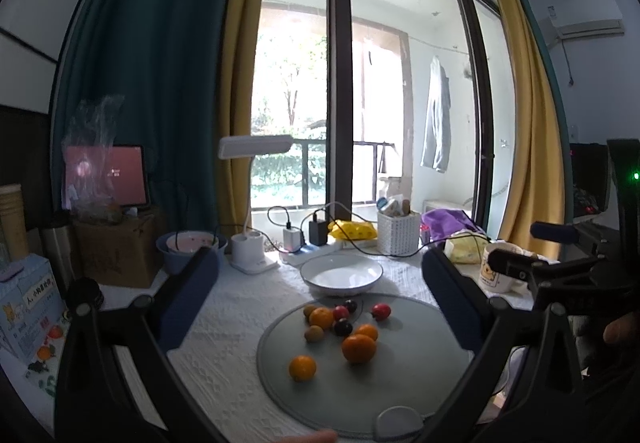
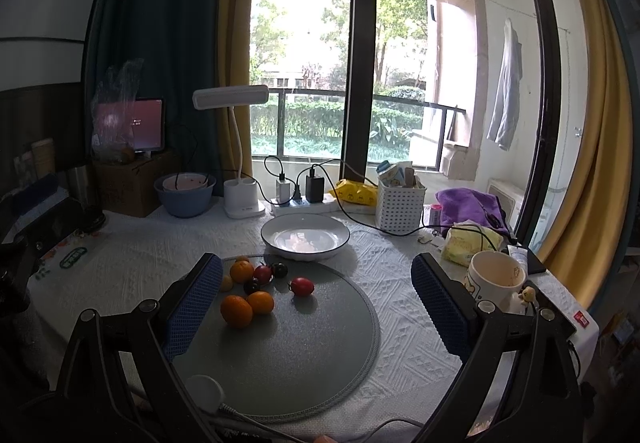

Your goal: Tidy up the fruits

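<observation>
A round grey mat (image 1: pixel 404 375) (image 2: pixel 304 343) lies on the white tablecloth with several loose fruits on it: oranges (image 1: pixel 359 348) (image 2: pixel 237 310), red cherry tomatoes (image 1: pixel 381 311) (image 2: pixel 301 286), dark ones (image 1: pixel 343 327) (image 2: pixel 280 269) and small brownish fruits (image 1: pixel 314 333). Behind the mat stands an empty white plate (image 1: pixel 341 274) (image 2: pixel 305 236). My left gripper (image 1: pixel 320 275) hovers open above the fruits and holds nothing. My right gripper (image 2: pixel 316 285) is open too, over the mat's right side, and empty. The right gripper's body shows at the left wrist view's right edge (image 1: pixel 560 275).
At the back stand a desk lamp (image 2: pixel 236 147), a power strip with chargers (image 2: pixel 300 199), a white basket (image 2: pixel 400 203), a blue bowl (image 2: pixel 186 193) and a cardboard box (image 2: pixel 132 179). A mug (image 2: pixel 496 279) stands right of the mat. A white puck with cable (image 2: pixel 204 391) lies at the mat's near edge.
</observation>
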